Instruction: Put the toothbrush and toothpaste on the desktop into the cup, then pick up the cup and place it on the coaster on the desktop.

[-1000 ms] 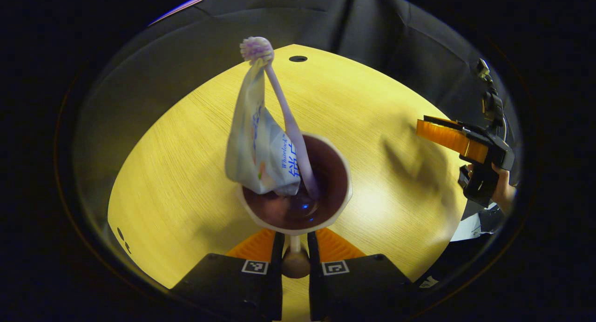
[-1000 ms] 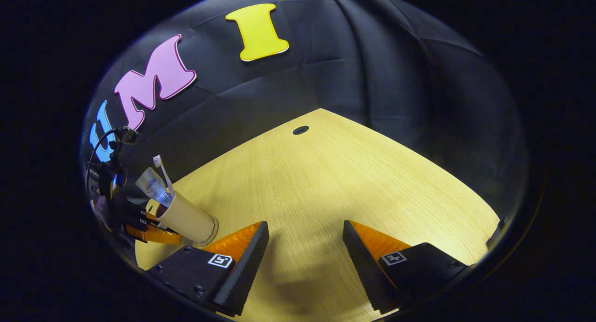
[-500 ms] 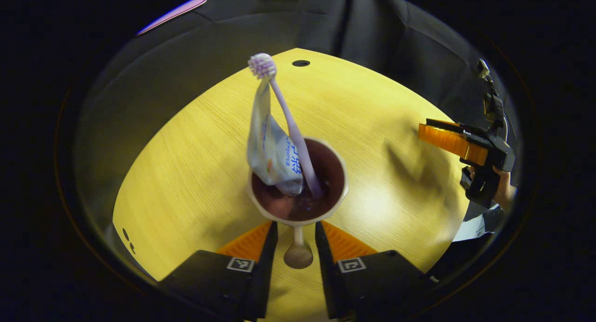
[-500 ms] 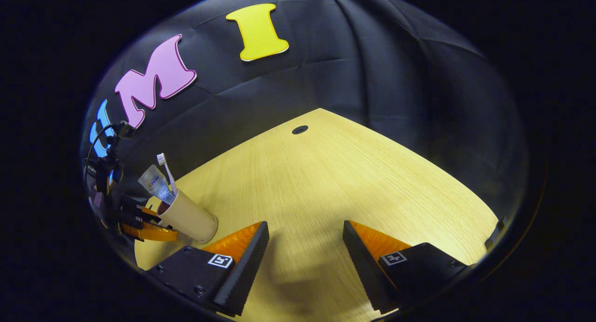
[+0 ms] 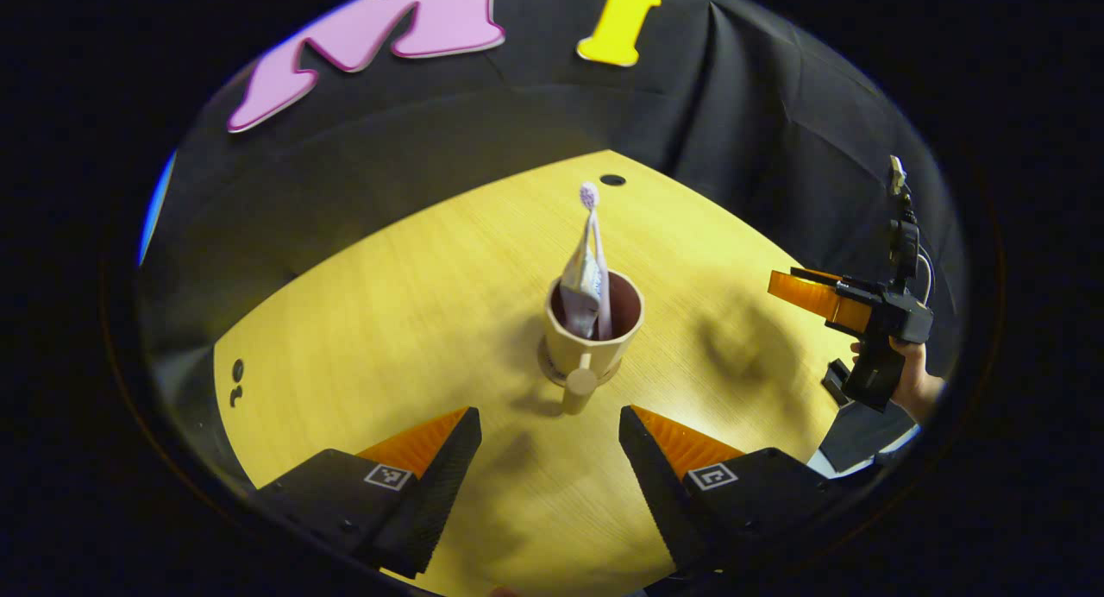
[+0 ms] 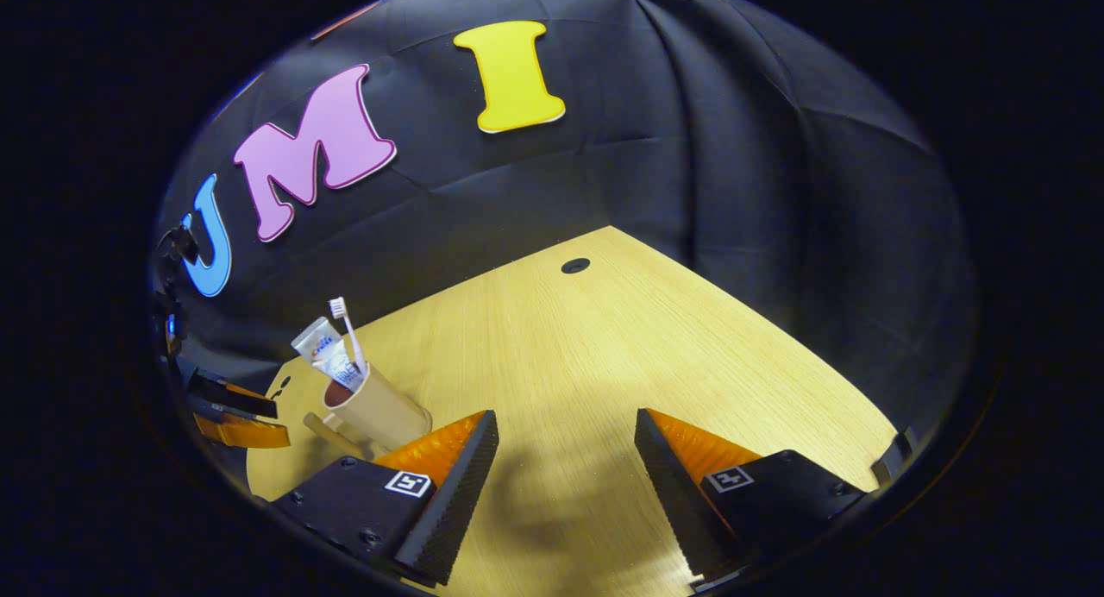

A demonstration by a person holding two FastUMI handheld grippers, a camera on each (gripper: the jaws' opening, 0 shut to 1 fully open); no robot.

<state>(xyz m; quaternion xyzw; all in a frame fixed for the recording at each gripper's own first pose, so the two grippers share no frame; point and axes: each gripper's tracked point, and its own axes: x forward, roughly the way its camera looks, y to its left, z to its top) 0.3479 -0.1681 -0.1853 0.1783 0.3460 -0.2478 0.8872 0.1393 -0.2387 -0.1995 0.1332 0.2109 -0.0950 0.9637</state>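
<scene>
Fingers on the left gripper (image 5: 548,424) are spread wide with nothing between them, sitting just short of the cup (image 5: 592,338) and apart from it. Same deal on the right gripper (image 6: 565,442): jaws wide open, empty, hanging over bare desktop (image 6: 621,347) well to the side of the cup (image 6: 379,411).

Cup stands upright on a round coaster (image 5: 552,374), its stick-like handle (image 5: 578,390) pointing back at the left gripper. Toothbrush (image 5: 593,260) and toothpaste (image 5: 580,288) both stand inside the cup, leaning together, bristle head up top. From the right gripper view you get the same pair, toothbrush (image 6: 348,331) and toothpaste (image 6: 321,353), poking out of the cup mouth.

Off to the cup's far side in the left gripper view, a hand (image 5: 911,386) holds the right gripper above the desktop. Small dark hole (image 5: 612,180) sits in the desktop beyond the cup, near the black cloth wall (image 5: 759,131).
</scene>
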